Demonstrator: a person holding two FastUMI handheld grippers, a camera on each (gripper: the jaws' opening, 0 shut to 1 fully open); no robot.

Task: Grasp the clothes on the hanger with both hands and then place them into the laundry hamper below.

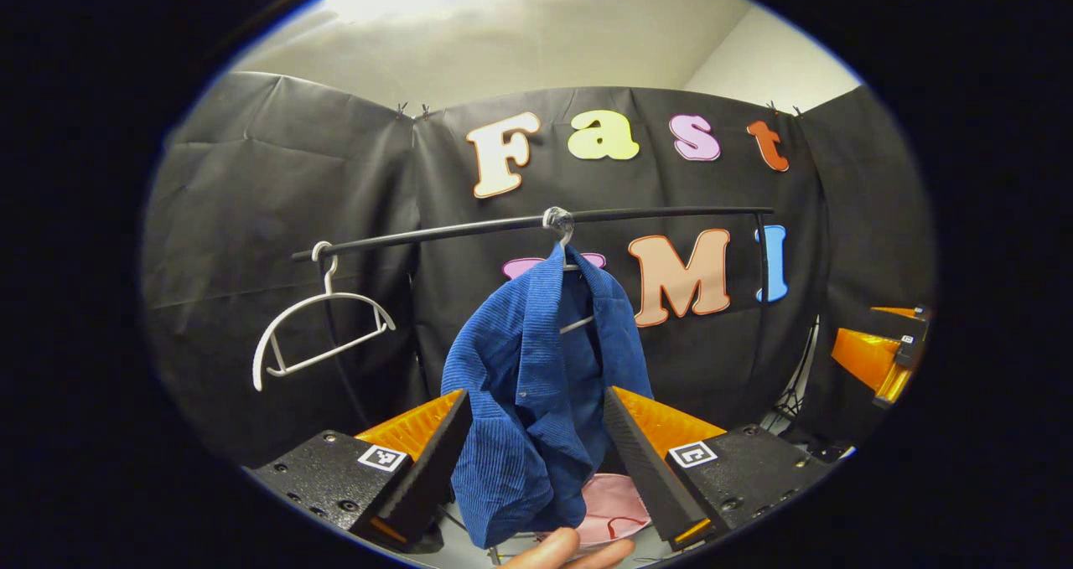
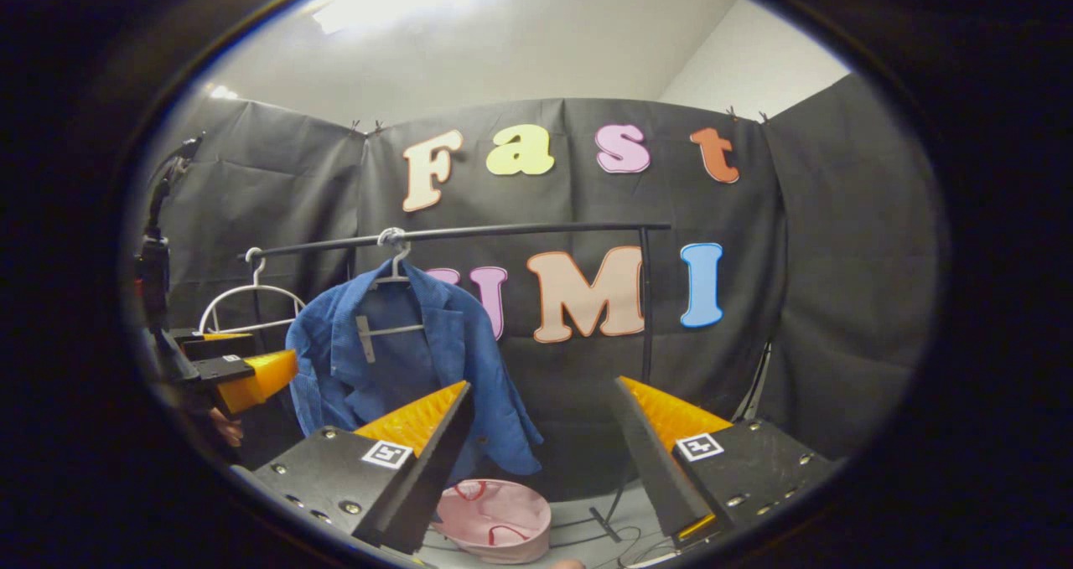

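Hanging blue jacket (image 1: 536, 385) btwn spread left gripper (image 1: 536, 460).

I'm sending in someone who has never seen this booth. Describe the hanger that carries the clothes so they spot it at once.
Find the black rail that runs across the cloth wall. Two white hangers hook over it: the loaded hanger sits nearer the rail's middle, above the pink hamper. A blue jacket is draped on it, whereas the empty hanger by the rail's end hangs bare.

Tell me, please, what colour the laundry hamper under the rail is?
Pink; the laundry hamper shows best in the right gripper view.
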